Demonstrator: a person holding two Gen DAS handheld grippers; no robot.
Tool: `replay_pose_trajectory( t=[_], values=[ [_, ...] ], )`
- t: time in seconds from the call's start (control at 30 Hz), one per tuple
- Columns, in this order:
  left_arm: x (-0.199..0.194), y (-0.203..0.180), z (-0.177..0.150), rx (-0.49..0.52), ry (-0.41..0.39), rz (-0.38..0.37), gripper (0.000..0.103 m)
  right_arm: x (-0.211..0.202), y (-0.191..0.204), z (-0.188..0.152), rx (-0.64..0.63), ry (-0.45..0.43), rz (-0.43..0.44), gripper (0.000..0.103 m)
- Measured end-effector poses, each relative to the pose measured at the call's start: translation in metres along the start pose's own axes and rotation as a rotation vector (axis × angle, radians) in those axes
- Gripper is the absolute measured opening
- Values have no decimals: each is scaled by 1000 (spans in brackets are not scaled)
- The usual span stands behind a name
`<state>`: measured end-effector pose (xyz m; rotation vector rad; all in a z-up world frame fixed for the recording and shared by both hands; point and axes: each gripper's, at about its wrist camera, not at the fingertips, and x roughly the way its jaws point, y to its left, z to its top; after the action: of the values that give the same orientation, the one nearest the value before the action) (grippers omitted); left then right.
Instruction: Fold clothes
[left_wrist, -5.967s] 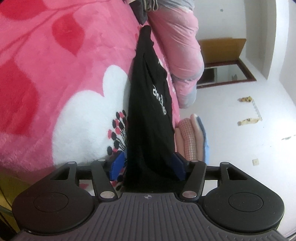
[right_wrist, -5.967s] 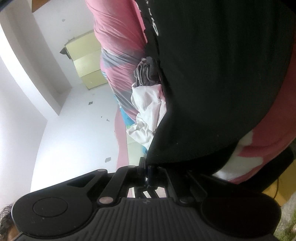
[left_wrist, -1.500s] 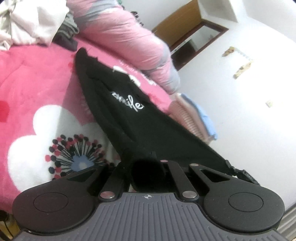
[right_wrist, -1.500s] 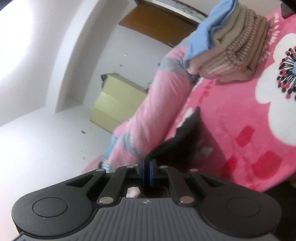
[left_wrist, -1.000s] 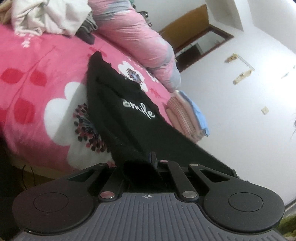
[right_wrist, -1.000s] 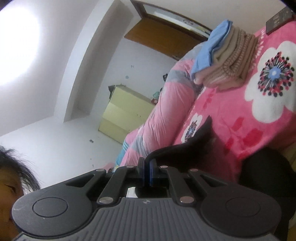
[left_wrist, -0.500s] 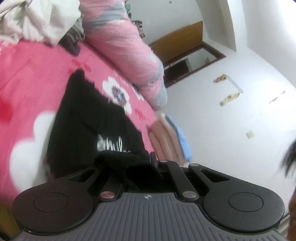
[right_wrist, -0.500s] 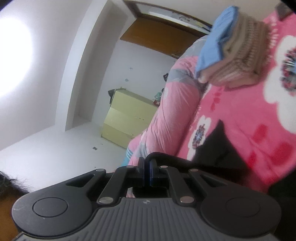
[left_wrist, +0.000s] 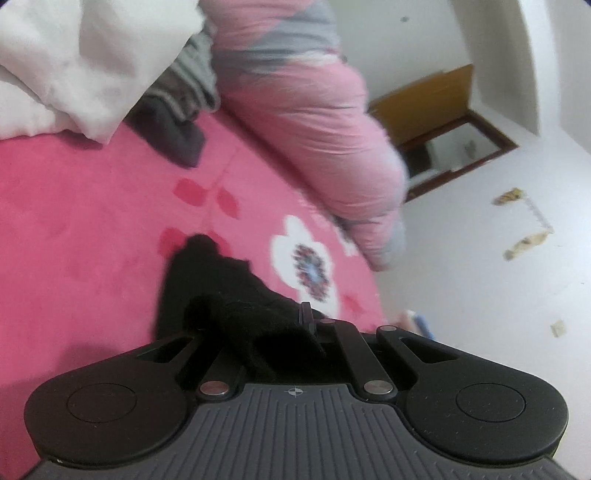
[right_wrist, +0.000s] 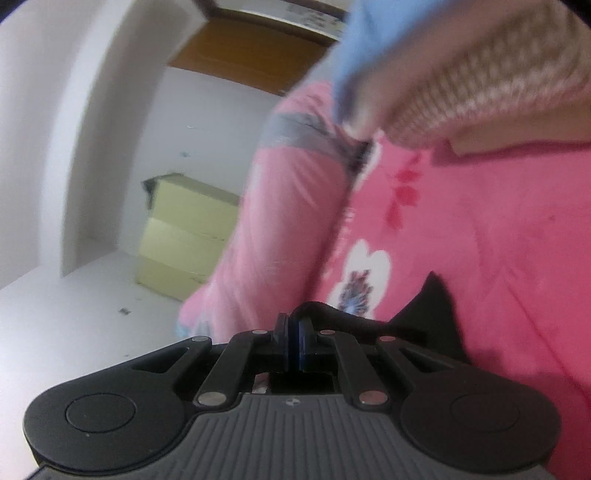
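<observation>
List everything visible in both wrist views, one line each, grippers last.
black shirt: 1, black, lying on the blanket, bunched in both grippers.
blanket: 1, pink with white flowers, covering the bed.
quilt: 1, pink and grey, rolled along the bed's far side.
white pile: 1, white, far end of the bed.
grey clothes: a few, grey, beside the white pile.
folded stack: 1, blue, beige and pink, on the blanket.
cabinet: 1, pale yellow, against the wall.
door: 1, brown, in the wall.
left gripper: 1, black, shut on the shirt.
right gripper: 1, black with blue pads, shut on the shirt.
</observation>
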<state>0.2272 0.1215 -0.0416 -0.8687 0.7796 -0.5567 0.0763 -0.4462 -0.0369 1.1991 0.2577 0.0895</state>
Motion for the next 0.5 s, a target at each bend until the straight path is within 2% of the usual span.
replay_pose_trajectory(
  t=[0.17,0.33,0.4,0.43,0.5],
  values=[
    [41,36,15,-36,45,37,0,44,-30,5,26,40,-70,5],
    [60,62,24,-95,104,42,2,82,-61,8,56,80,-131,5],
    [62,69,29,-123,115,18,3,88,-69,9,83,84,-123,5],
    [62,74,31,-157,115,-17,6,88,-72,9,101,81,-107,6],
    [63,90,33,-288,110,-131,21,87,-79,10,138,76,-75,8]
  ],
)
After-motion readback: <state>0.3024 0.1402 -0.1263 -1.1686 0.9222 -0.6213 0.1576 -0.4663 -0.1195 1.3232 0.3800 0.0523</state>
